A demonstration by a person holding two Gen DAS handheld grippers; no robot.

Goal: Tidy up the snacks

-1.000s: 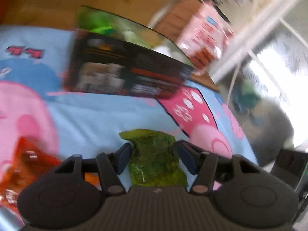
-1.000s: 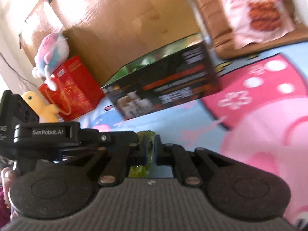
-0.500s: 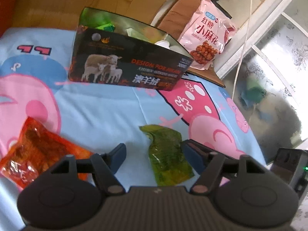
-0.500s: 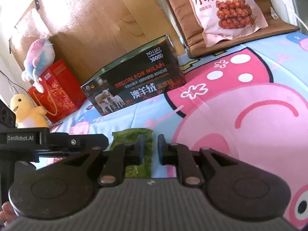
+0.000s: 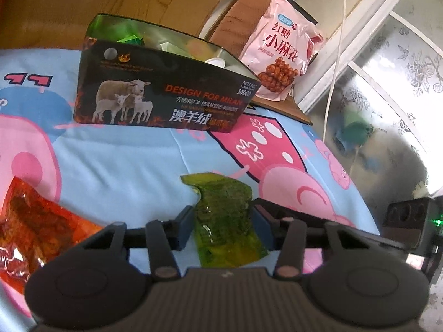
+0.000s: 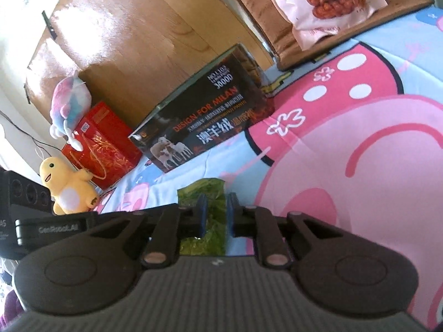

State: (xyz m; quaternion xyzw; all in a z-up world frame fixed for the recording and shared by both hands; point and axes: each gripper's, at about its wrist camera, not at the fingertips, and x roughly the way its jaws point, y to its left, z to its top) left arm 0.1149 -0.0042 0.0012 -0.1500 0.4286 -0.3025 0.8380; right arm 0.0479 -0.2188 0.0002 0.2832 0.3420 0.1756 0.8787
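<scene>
Green snack pouch (image 5: 225,221) lying flat on bed sheet (image 5: 124,166), left claw (image 5: 221,224) closing around it, pads nearly touching. Right claw (image 6: 216,215) closing, almost shut, over same pouch. Light, floppy, slick; pinching mid-body looks best. Box (image 5: 160,94) at 11 o'clock.

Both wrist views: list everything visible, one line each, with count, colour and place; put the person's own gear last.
Green snack packet: one, translucent green, on the sheet between the left gripper's fingers.
Orange snack packet: one, orange-red, sheet, lower left.
Black box: one, black with sheep picture, open-topped, far side of sheet.
Pink snack bag: one, pink, leaning on the brown chair cushion.
Bedsheet: one, blue and pink cartoon print.
Red gift bag: one, red, by headboard.
Plush toys: two, yellow and pastel.
Left gripper: black, closing around green packet.
Right gripper: black, closing over the green packet.
</scene>
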